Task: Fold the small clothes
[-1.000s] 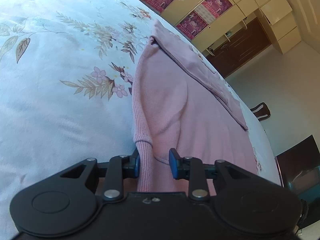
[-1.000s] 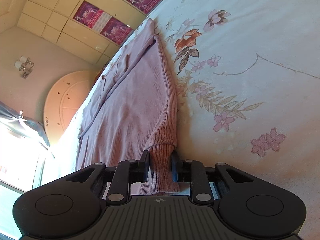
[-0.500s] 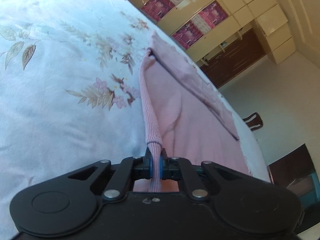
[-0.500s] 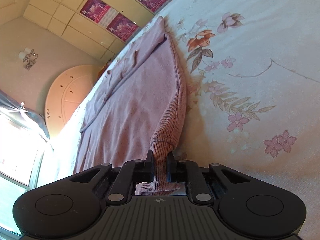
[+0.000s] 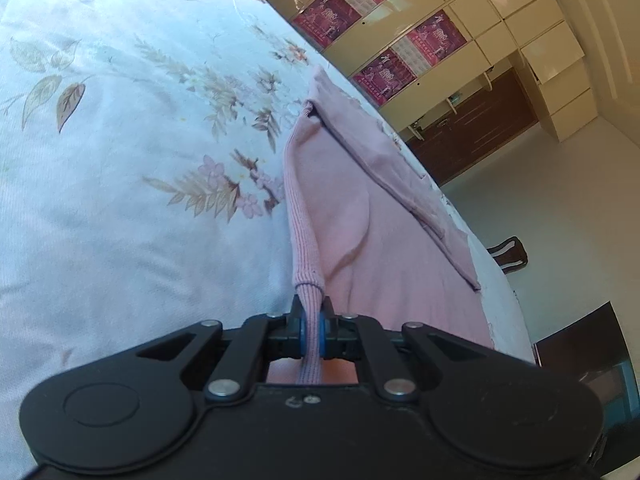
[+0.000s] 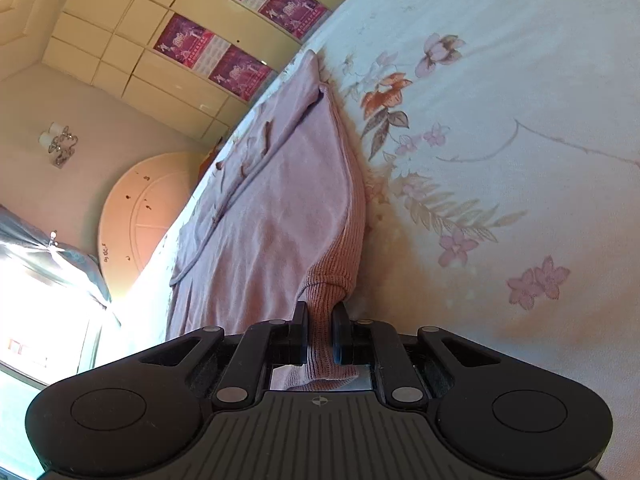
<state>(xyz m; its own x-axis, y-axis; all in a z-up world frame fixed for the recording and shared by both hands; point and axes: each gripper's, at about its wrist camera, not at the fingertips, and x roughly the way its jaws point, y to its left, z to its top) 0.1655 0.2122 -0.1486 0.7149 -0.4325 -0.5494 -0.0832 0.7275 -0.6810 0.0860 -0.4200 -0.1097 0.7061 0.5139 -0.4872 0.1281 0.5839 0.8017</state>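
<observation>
A pink knit sweater (image 5: 380,236) lies on a floral bedsheet (image 5: 120,200), its sleeves folded over the body. My left gripper (image 5: 312,316) is shut on the ribbed hem at one bottom corner. In the right wrist view the same sweater (image 6: 280,208) stretches away from me, and my right gripper (image 6: 320,320) is shut on the ribbed hem at the other bottom corner. Both corners are pinched and raised slightly off the sheet (image 6: 500,160).
The bed edge runs beside the sweater in the left wrist view, with floor (image 5: 560,200), a dark chair (image 5: 510,254) and wall cabinets (image 5: 440,20) beyond. In the right wrist view a round headboard (image 6: 148,208) and a bright window (image 6: 36,300) lie past the sweater.
Both grippers have closed on the sweater's ribbed hem; the left was wide open a second ago. The hem corners have been drawn up a little.
</observation>
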